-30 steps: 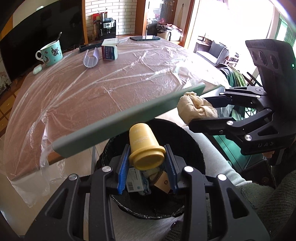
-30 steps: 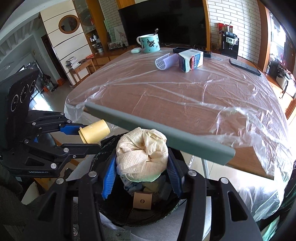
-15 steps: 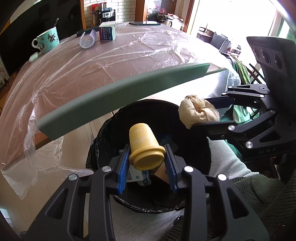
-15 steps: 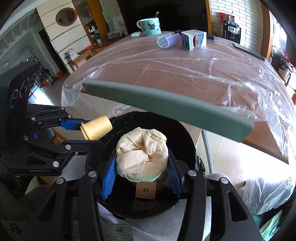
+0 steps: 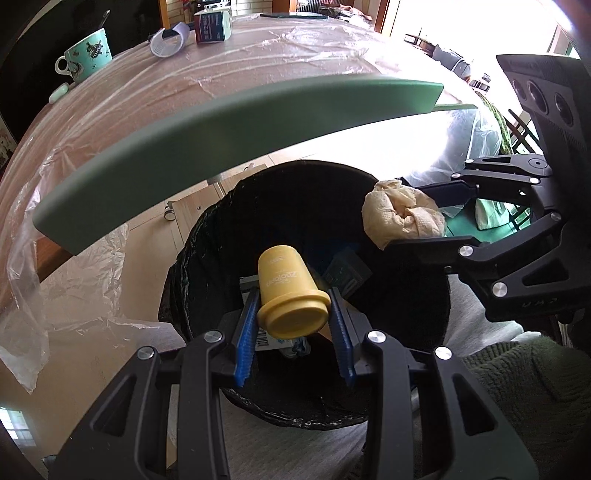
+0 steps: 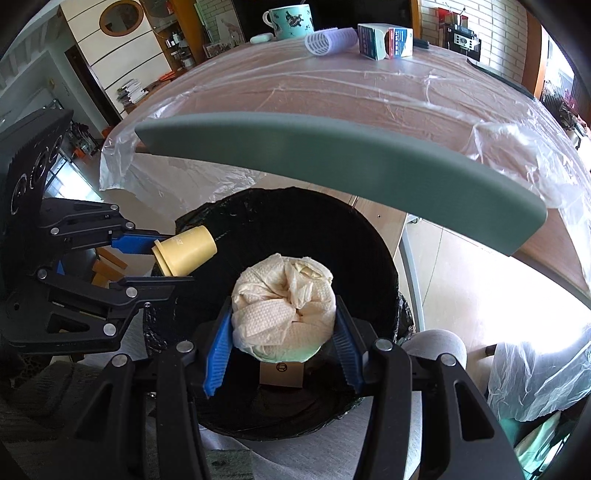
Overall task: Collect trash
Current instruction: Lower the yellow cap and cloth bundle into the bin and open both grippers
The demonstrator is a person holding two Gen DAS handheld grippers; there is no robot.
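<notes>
Poised over the black-lined trash bin (image 5: pixel 207 258), both loads directly above its open mouth. On the left, a yellow plastic cup (image 5: pixel 291 295) pinched at its flanged rim between the blue pads (image 5: pixel 245 332) of the left gripper (image 5: pixel 293 332), long axis running away from the tool toward the far side of the bin, closed base farthest out, wide rim nearest the camera. Below it, discarded cartons and wrappers already lying in the bin. To the right, a crumpled paper-towel wad (image 6: pixel 284 302) squeezed between the pads of the right gripper (image 6: pixel 282 347), fingers closed only as far as the bulky wad allows, sitting over the bin's near-middle with a brown tag beneath. Each tool equally near the drop; straight down the only direction left, by the look of it. Beyond, the grey-green chair back (image 6: pixel 332 155) and the plastic-covered table (image 6: pixel 388 92), still carrying a teal mug (image 6: pixel 290 18), a hair roller (image 6: pixel 330 40) and a small carton (image 6: pixel 384 40).
</notes>
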